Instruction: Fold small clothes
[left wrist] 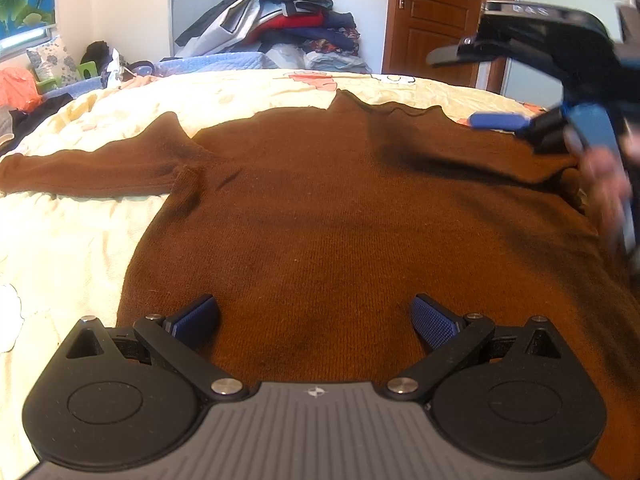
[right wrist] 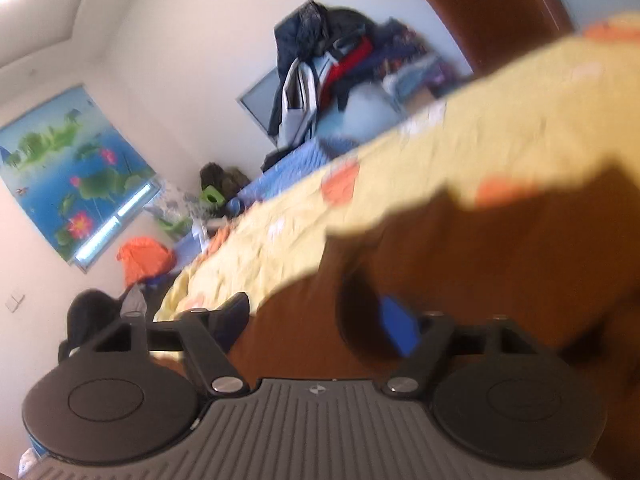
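Brown knit sweater [left wrist: 320, 208] lies flat on the bed's yellow floral quilt [left wrist: 60, 248], one sleeve stretched out to the left. Left claw [left wrist: 316, 320] hovers low over the near part of the sweater, jaws spread wide, nothing between the blue pads [left wrist: 434, 320]. Right claw [right wrist: 320, 320] sits over the sweater's right side, tilted and blurred, jaws well apart; brown fabric lies close against one pad, hold unclear, looks ungripped. A hand [left wrist: 608, 184] grips its handle. Farther back, a pile of clothes [left wrist: 280, 12] against the wall, wooden door [left wrist: 436, 16] to the right.
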`<state>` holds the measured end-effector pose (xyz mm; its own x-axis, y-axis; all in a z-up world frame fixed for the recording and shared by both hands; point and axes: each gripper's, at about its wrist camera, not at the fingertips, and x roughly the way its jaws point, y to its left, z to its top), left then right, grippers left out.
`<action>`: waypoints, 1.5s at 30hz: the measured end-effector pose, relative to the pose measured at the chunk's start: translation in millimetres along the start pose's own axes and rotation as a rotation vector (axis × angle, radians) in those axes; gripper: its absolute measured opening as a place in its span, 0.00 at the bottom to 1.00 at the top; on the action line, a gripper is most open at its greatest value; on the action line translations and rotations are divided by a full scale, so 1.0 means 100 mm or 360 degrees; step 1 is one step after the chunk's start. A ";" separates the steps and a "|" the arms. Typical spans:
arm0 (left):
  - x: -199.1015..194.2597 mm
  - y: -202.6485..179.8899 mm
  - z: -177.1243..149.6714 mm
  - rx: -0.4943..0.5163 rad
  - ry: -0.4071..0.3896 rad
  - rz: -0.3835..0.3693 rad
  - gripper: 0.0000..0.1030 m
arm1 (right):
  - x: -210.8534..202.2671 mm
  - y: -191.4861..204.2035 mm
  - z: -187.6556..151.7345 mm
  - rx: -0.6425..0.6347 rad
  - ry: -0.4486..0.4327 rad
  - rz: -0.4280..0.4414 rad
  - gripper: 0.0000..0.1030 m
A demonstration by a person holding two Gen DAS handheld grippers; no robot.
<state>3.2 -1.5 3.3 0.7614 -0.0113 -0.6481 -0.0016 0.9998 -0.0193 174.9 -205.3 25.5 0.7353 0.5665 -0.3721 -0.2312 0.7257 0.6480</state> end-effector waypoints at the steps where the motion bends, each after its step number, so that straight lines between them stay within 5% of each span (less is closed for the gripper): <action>1: 0.00 0.00 0.00 -0.0006 -0.0002 -0.0006 1.00 | -0.03 0.01 -0.10 0.0012 0.0013 0.0051 0.71; 5: -0.03 0.07 0.07 -0.0077 0.0010 -0.0084 1.00 | -0.36 0.05 -0.38 -0.0105 0.0029 -0.0030 0.72; 9: 0.00 0.27 0.46 -0.0473 -0.0006 -0.0538 1.00 | -0.68 -0.13 -0.56 -0.0192 0.0009 -0.0169 0.72; 13: 0.48 0.26 1.02 -0.0734 0.0076 -0.0687 1.00 | -0.76 -0.32 -0.81 -0.0172 -0.0005 -0.0196 0.74; 16: 0.92 0.17 1.19 -0.0804 0.0204 -0.0616 0.97 | -0.73 -0.31 -0.83 -0.0160 -0.0017 -0.0197 0.76; 17: 1.06 0.12 1.22 -0.0809 0.0257 -0.0608 0.85 | -0.72 -0.32 -0.84 -0.0156 -0.0022 -0.0189 0.77; 18: 1.20 0.05 1.25 -0.0800 0.0321 -0.0587 0.61 | -0.72 -0.33 -0.83 -0.0142 -0.0025 -0.0174 0.77; 21: 1.37 -0.13 1.32 -0.0678 0.0325 -0.0431 0.17 | -0.72 -0.40 -0.83 -0.0097 -0.0034 -0.0130 0.78; 23: 1.41 -0.21 1.37 -0.0587 0.0331 -0.0343 0.06 | -0.72 -0.45 -0.84 -0.0067 -0.0041 -0.0107 0.78; 32: 0.94 0.23 1.68 -0.0258 -0.0016 -0.0052 0.04 | -0.71 -0.47 -0.83 -0.0064 -0.0039 -0.0081 0.82; 38: 1.10 0.77 1.47 -0.0235 0.0087 0.0228 0.04 | -0.70 -0.47 -0.83 -0.0073 -0.0032 -0.0066 0.85; 45: 1.11 0.80 1.31 -0.0150 0.0110 0.0303 0.05 | -0.70 -0.46 -0.82 -0.0085 -0.0025 -0.0069 0.86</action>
<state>172.3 79.6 29.1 0.6952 0.1731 -0.6977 -0.2042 0.9781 0.0392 81.6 -246.6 -33.3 0.7552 0.5282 -0.3881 -0.2324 0.7694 0.5950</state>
